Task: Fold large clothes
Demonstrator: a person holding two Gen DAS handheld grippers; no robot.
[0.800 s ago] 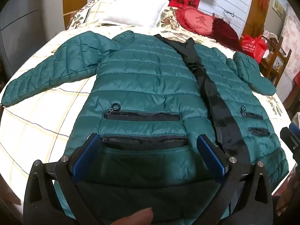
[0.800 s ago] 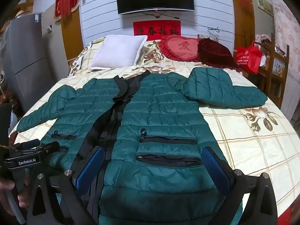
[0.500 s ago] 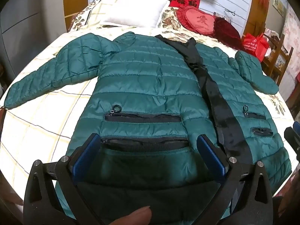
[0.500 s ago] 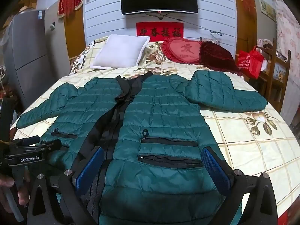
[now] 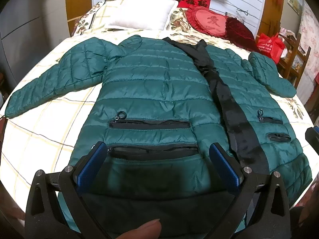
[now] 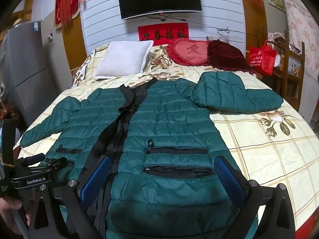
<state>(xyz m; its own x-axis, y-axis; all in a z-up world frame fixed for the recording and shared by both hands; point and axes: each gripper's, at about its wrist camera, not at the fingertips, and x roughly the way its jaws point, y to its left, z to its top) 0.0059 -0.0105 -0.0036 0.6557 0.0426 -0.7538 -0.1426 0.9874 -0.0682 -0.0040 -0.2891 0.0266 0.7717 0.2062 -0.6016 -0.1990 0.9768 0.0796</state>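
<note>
A dark green quilted puffer jacket (image 5: pixel 151 87) lies front up and spread flat on the bed, hem toward me; it also shows in the right wrist view (image 6: pixel 171 123). Its black zipper placket (image 5: pixel 229 107) runs down the middle. The left sleeve (image 5: pixel 53 81) stretches out flat; the right sleeve (image 6: pixel 235 97) is folded near the shoulder. My left gripper (image 5: pixel 157 163) is open above the hem of the left panel. My right gripper (image 6: pixel 163 177) is open above the hem of the right panel. Neither holds cloth.
The bed has a cream checked floral sheet (image 6: pixel 269 151). A white pillow (image 6: pixel 123 59) and red cushions (image 6: pixel 191 51) lie at the head. A red bag (image 6: pixel 261 57) sits on wooden shelves on the right. A grey cabinet (image 6: pixel 26 69) stands on the left.
Both grippers have pulled back and risen slightly, so the jacket sits lower in both views. Both stay open and the jacket has not moved.
</note>
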